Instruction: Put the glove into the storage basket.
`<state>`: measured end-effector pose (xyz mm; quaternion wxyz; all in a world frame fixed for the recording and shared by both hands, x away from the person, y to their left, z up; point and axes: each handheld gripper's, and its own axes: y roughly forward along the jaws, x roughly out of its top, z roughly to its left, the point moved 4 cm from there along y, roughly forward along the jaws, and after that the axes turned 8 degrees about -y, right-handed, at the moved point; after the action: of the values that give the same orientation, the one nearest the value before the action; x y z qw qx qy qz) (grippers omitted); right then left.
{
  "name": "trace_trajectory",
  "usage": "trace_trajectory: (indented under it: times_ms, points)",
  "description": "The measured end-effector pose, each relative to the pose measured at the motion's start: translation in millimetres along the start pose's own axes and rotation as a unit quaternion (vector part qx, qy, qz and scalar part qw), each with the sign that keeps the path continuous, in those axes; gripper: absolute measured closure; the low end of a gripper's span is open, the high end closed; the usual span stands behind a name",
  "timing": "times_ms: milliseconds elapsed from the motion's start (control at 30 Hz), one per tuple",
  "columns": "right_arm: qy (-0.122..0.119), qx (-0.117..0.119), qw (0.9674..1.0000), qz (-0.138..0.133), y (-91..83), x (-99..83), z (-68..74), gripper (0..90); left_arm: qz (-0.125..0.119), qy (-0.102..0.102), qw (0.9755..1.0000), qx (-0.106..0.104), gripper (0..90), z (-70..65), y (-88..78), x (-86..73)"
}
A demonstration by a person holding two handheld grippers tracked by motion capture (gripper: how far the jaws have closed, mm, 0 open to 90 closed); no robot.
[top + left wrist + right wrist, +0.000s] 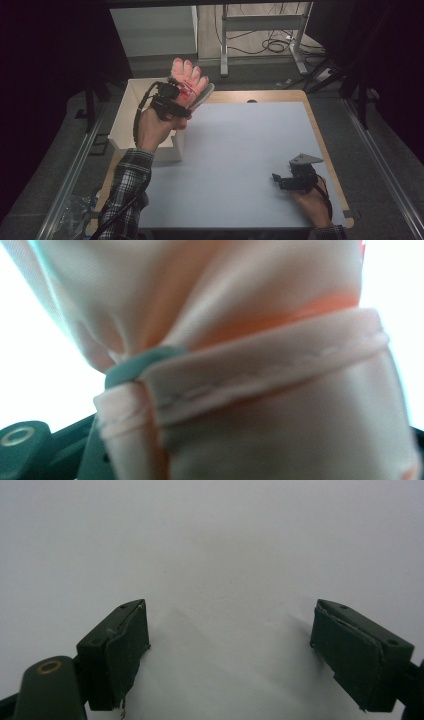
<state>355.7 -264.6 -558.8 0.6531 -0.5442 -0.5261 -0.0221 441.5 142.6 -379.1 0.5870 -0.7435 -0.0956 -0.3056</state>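
One pink glove (189,80) clamped in left gripper (176,98), no legible writing.

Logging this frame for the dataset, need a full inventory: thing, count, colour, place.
glove: 1, pink, held up in the left gripper above the box
box: 1, white, open, at the table's left edge
mat: 1, pale grey, covering the table
table: 1, wood edge showing
metal frame: 1, grey, on the floor beyond, cables beside it
left gripper: black, shut on the glove
right gripper: black, open, low over the mat near right
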Motion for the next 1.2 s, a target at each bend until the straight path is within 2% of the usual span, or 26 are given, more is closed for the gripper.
trace_trajectory:
  times_ms: [267, 500, 667, 867, 1200]
  points:
    - [0.0, 0.0, 1.0, -0.001, 0.0, 0.0, 0.0, 16.0, -0.01, -0.044, 0.9985, 0.03, 47.4, 35.2, -7.6, -7.3]
    - [0.0, 0.0, 1.0, 0.0, 0.0, 0.0, 0.0, 16.0, -0.018, -0.072, 0.996, 0.051, 46.9, 59.8, -1.5, -19.0]
    - [0.0, -0.001, 1.0, 0.0, 0.0, 0.0, -0.1, 16.0, -0.017, -0.087, 0.9943, 0.059, 46.7, 73.5, 11.7, -28.4]
    - [0.0, -0.001, 1.0, 0.0, 0.0, 0.0, -0.1, 16.0, -0.016, -0.097, 0.9929, 0.068, 46.4, 84.7, 31.8, -36.5]
    - [0.0, 0.0, 1.0, 0.0, 0.0, 0.0, -0.1, 16.0, -0.012, -0.108, 0.9912, 0.076, 45.4, 93.0, 65.9, -41.4]
